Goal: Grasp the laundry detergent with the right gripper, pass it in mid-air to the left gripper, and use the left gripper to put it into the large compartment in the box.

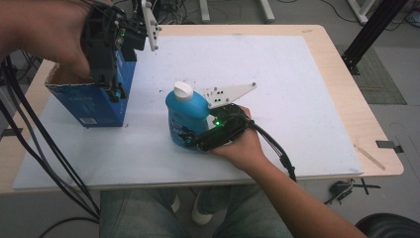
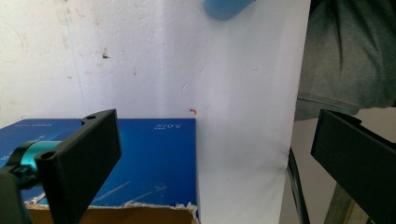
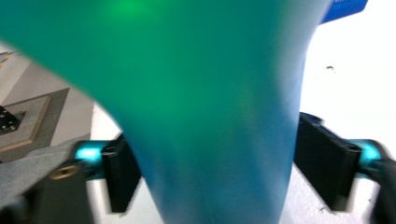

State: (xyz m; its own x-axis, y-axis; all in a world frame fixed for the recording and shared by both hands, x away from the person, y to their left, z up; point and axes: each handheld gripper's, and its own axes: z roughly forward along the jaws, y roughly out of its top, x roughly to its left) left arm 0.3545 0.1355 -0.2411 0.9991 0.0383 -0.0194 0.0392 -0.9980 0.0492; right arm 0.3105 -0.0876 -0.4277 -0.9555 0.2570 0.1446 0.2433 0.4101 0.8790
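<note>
A blue bottle [image 1: 185,114] with a white cap [image 1: 183,90] stands upright in the middle of the white board [image 1: 287,84]. My right gripper [image 1: 190,139] reaches in from the right and is shut on the bottle's lower body. In the right gripper view both black pads [image 3: 122,172] press the sides of the blue bottle [image 3: 201,93]. My left gripper [image 1: 115,93] hangs open at the far left, pointing down over an open blue cardboard box [image 1: 91,104]. In the left gripper view its jaws stand wide apart above the box [image 2: 154,158], with the bottle [image 2: 224,7] at the top edge.
The white board lies on a light wooden table [image 1: 369,124]. Cables [image 1: 44,158] trail down the left side from the left gripper. A black frame leg [image 1: 371,29] stands beyond the table's far right corner. The person's knees [image 1: 198,213] are at the near edge.
</note>
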